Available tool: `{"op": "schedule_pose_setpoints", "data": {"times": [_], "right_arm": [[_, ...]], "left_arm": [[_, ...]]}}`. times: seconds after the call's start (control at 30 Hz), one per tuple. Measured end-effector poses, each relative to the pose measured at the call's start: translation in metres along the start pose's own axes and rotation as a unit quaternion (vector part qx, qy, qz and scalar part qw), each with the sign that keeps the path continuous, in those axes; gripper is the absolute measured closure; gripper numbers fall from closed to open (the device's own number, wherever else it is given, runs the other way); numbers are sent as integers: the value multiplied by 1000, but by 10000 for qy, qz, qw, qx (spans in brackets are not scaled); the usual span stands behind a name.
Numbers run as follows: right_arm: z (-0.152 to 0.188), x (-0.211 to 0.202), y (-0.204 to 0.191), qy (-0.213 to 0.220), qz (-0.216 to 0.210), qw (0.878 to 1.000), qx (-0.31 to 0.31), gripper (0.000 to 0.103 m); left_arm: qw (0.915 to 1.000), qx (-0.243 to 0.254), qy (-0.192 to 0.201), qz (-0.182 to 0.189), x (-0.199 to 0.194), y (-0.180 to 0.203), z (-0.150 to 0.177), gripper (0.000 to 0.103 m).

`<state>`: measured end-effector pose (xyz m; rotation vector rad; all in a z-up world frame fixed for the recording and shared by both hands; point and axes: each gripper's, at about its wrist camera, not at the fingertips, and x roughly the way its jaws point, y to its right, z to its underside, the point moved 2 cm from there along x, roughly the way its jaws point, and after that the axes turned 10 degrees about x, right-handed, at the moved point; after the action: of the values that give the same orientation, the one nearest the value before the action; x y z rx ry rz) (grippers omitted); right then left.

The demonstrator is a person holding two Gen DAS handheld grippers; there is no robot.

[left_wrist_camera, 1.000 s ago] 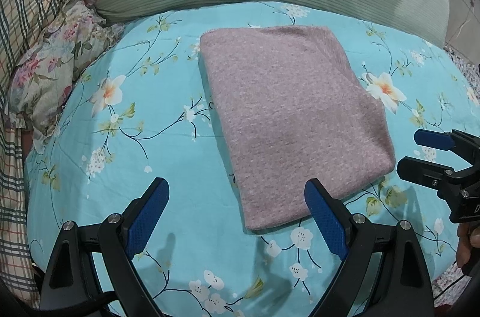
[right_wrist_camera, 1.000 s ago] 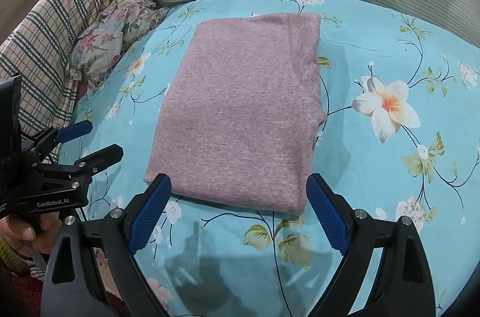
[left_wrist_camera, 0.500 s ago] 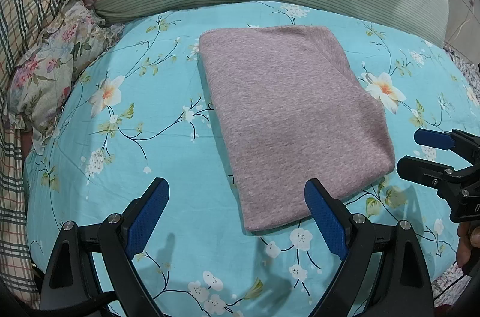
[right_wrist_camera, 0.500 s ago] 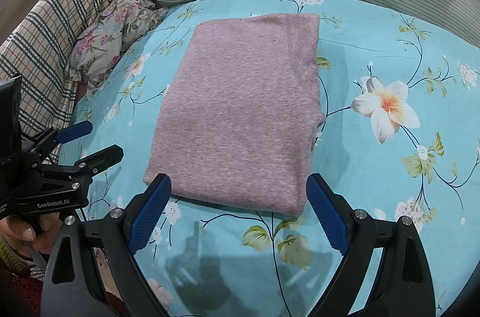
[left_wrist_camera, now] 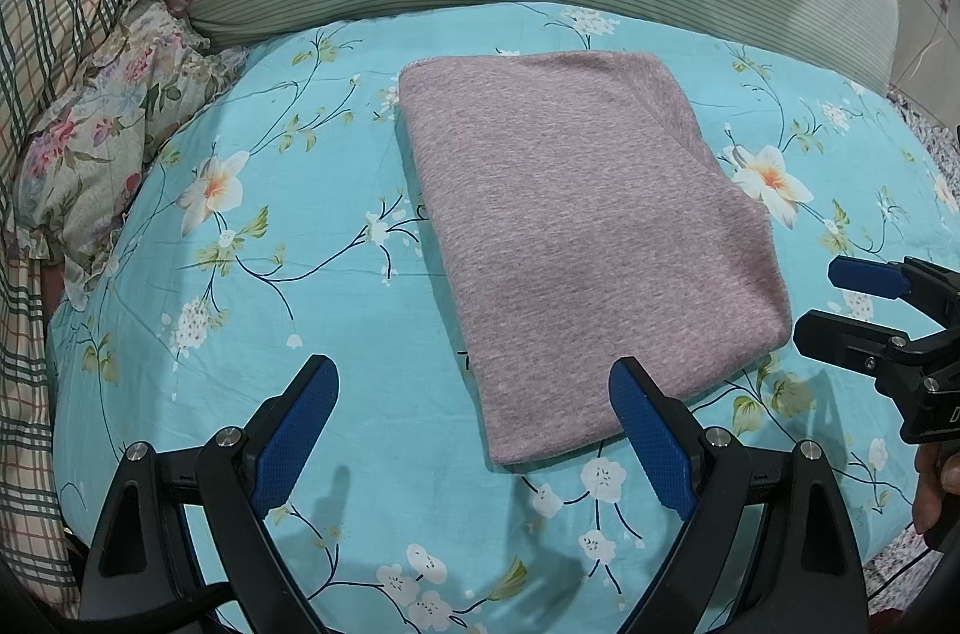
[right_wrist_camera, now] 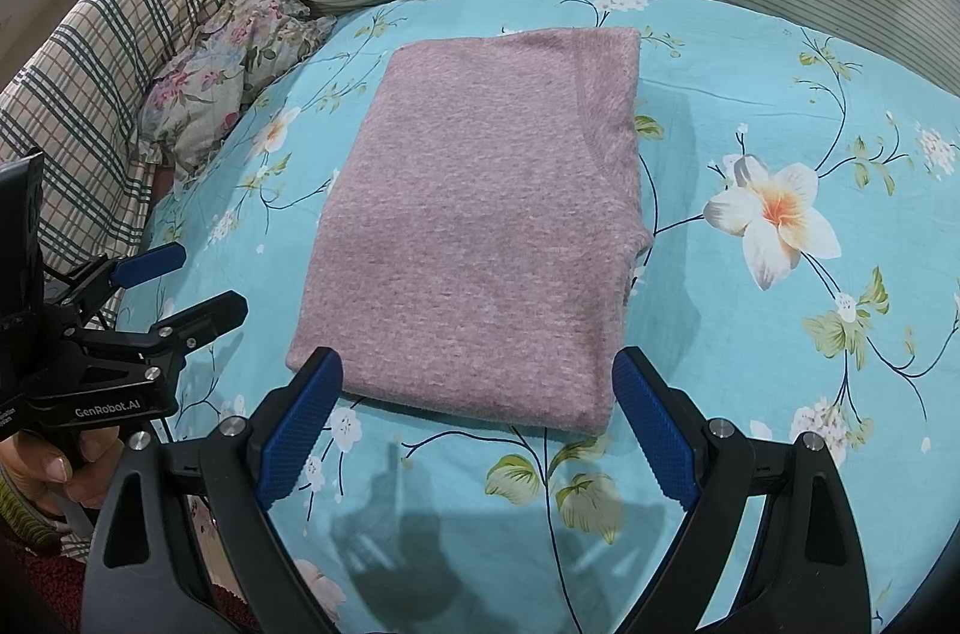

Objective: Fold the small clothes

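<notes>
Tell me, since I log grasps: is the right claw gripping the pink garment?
No: the right claw is open, its blue fingers apart at the near edge of the folded pink garment.

We see a matt, fuzzy knit garment on a smooth printed cotton sheet. Both grippers, left and right, look like matt black plastic with blue dimpled rubbery pads and shiny metal screws.
</notes>
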<state>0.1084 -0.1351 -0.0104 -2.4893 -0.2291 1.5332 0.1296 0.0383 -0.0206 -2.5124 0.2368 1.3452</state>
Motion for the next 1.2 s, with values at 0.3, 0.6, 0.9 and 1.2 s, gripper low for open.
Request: {"op": "schedule_pose_setpoints", "data": {"times": [0.3,0.6,0.9,1.2], "right_arm": [[-1,0,1,5,-10,10000,-4,11],[-15,4,2,63,-5,10000,-16,11],[-24,8,7,108,13,9999,-3,11],[-25,11,12,94,36,9999,22,11]], "left_arm": [[10000,23,-3,20,3,0,-3,11],[10000,46,-1,17,5,1,-7,11],[9997,83,74,-209,7,1,-13,11],[9998,42,75,-197,10,-1,-16,11]]}}
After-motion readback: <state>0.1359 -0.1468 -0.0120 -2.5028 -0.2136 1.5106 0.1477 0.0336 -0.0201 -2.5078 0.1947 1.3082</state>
